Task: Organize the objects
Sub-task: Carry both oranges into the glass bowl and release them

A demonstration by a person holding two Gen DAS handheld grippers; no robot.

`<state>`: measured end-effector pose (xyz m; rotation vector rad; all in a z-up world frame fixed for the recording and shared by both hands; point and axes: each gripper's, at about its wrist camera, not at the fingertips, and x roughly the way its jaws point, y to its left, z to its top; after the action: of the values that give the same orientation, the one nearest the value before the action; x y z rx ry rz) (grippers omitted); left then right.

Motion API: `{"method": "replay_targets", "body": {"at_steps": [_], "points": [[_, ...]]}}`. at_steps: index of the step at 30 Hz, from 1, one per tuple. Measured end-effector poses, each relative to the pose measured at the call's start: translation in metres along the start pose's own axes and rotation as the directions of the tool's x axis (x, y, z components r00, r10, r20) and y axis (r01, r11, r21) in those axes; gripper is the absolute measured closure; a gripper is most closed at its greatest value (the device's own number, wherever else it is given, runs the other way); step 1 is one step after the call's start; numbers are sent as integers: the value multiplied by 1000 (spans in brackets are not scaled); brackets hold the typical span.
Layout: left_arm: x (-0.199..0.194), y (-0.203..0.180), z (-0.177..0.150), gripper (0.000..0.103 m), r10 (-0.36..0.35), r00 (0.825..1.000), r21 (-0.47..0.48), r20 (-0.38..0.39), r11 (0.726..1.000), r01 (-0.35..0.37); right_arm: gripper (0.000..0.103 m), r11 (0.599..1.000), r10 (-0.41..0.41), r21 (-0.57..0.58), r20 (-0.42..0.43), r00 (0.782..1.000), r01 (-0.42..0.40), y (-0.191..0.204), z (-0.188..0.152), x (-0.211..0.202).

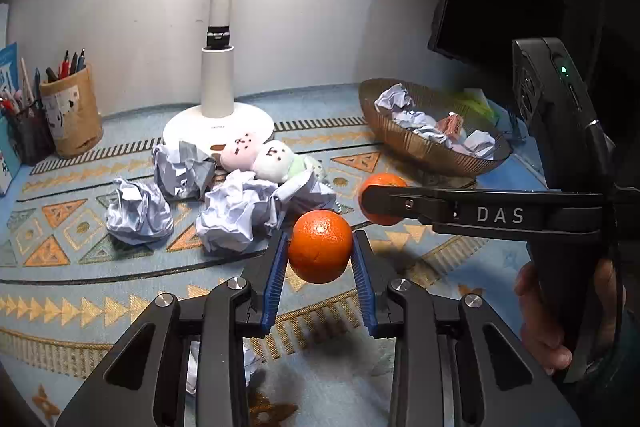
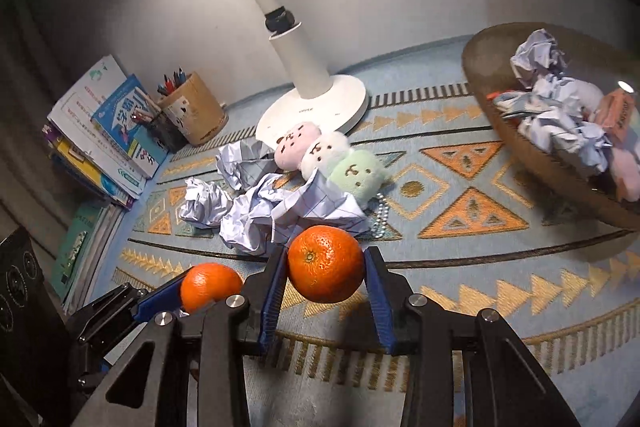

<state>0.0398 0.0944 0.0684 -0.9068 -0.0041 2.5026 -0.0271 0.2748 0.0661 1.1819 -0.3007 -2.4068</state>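
The left gripper [image 1: 320, 259] had its ribbed blue jaws clenched on a round, dimpled orange [image 1: 319, 246] at lower centre, above the woven, triangle-patterned desk mat [image 1: 60, 251]. The right gripper [image 2: 326, 269] likewise grasped a second pitted orange [image 2: 325, 263]. Crumpled lined paper balls [image 1: 236, 215] and soft plush dumplings [image 1: 260, 155] lay mid-frame beside the smooth white lamp base [image 1: 218, 127]. Only the right view showed stacked books [image 2: 104, 131] at left; the ridged brown basket [image 2: 500, 131] was cut off at its right edge.

I'm looking at a home study table: white desk lamp [image 1: 218, 75], pen holder [image 1: 72, 111], stacked books [image 2: 100, 131], patterned mat [image 2: 460, 187].
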Motion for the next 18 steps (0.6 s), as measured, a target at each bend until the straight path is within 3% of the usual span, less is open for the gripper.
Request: {"method": "replay_targets", "body": {"at_steps": [10,18], "points": [[3,-55,41,74,-61,998,67,20,996,60,65,989,-73,135,140,988,54,-71,2,-85],[67,-105,113,74,-118,993,84,-5,989,118,65,961,-208,234,273,939,145,-134,42,-141]]}}
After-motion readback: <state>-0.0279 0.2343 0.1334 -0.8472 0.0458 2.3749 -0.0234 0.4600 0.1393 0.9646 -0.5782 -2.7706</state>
